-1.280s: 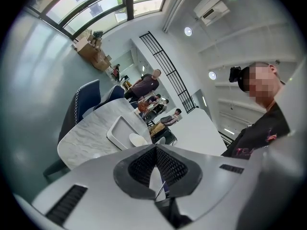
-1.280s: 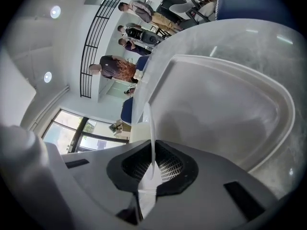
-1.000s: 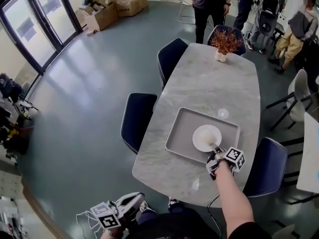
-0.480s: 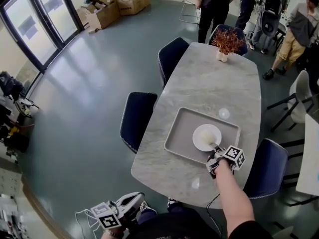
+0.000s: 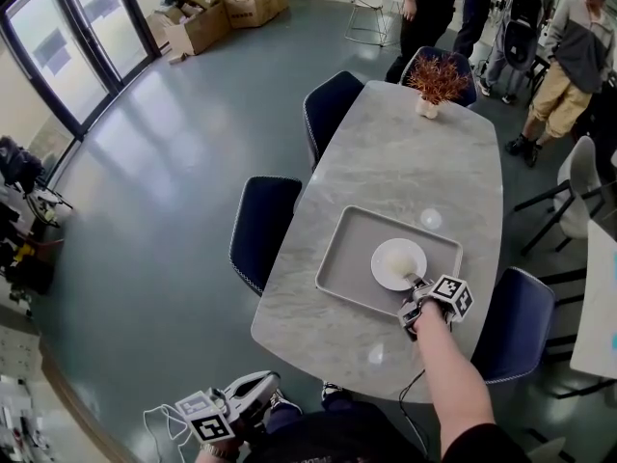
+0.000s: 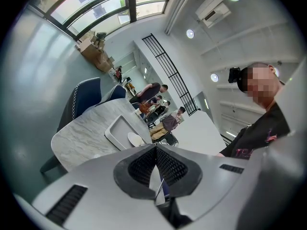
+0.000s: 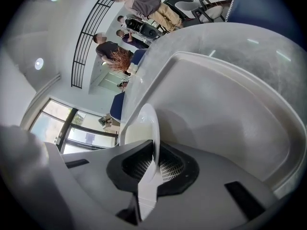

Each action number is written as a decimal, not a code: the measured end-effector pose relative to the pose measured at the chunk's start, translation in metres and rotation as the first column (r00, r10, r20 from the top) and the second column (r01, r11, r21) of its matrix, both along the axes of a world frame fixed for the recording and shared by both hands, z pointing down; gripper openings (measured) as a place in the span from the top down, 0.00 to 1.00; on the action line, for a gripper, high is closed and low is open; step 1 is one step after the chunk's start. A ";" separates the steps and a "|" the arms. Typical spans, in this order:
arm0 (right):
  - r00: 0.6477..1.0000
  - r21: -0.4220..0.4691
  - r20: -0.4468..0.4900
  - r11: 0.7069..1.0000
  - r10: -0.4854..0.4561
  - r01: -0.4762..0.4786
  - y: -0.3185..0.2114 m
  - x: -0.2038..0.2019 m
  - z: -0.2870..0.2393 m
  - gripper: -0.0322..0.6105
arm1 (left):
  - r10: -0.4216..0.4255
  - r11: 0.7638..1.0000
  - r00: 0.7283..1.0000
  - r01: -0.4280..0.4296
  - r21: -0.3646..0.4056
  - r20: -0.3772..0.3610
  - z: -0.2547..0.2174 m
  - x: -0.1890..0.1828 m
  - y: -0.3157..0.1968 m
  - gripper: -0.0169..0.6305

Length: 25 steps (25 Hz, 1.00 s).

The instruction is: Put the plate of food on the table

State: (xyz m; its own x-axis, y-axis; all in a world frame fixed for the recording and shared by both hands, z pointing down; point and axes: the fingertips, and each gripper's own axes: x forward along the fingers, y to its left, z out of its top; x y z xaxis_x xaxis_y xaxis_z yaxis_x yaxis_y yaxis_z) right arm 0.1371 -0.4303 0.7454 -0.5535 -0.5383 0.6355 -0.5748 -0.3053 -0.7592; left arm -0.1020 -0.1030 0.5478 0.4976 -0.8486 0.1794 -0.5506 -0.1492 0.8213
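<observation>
STEP: grasp made, lift pending; right gripper clamped on near rim of plate; plate sits in tray on table | LEFT: left gripper jaws together, empty | NEXT: judged: lift plate level over tray wall; set on bare tabletop

Bright, even daylight from the tall windows at upper left, with a pale sheen over the grey floor and small glare spots on the table. Strong fisheye bending at every edge. Dark vignette round both gripper views, soft focus nearest the lens.
</observation>
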 end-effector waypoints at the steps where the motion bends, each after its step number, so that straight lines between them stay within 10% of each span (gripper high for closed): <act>1: 1.000 -0.003 -0.010 1.000 -0.008 0.008 0.000 0.000 0.001 0.91 | 0.000 1.000 1.000 0.000 0.003 0.000 0.000 0.000 0.000 0.97; 25: 0.935 -0.077 -0.318 0.987 -0.160 0.142 0.011 0.016 0.006 0.77 | -0.012 1.000 1.000 0.013 0.023 -0.012 -0.007 -0.001 0.016 0.97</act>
